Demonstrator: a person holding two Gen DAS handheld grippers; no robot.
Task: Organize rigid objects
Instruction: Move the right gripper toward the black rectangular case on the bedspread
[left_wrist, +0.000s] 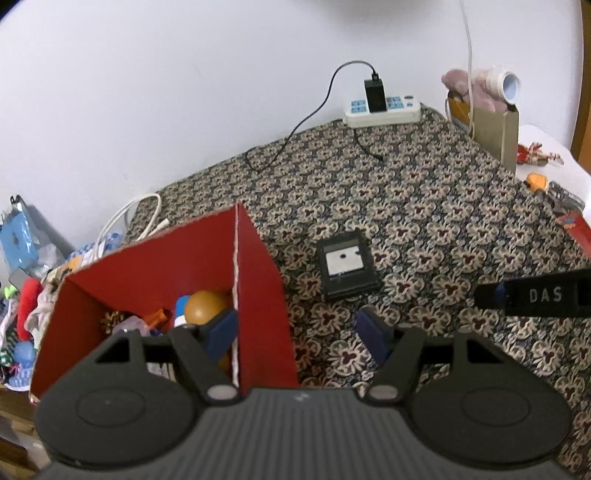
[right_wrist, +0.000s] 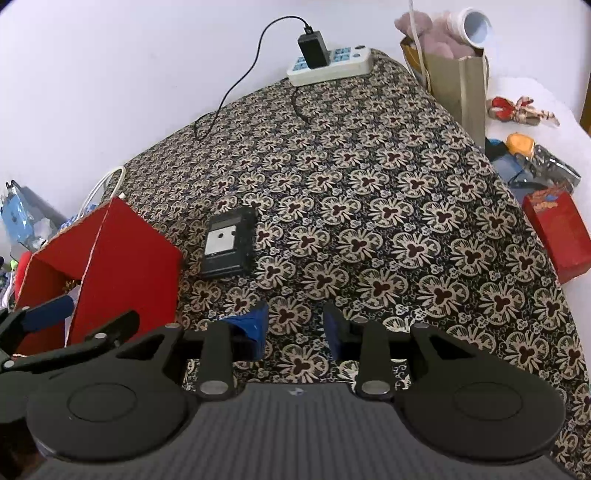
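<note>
You are holding your left claw (left_wrist: 295, 332) wide and empty astride the wall of the red box (left_wrist: 258, 295) at the table's left edge; your right claw (right_wrist: 295, 332) is hovering narrow, empty, near the black device (right_wrist: 229, 243).

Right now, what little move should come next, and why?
Probably bring the right gripper forward to the black device: it lies alone on the patterned cloth beside the red box, and the jaws hold nothing.
</note>
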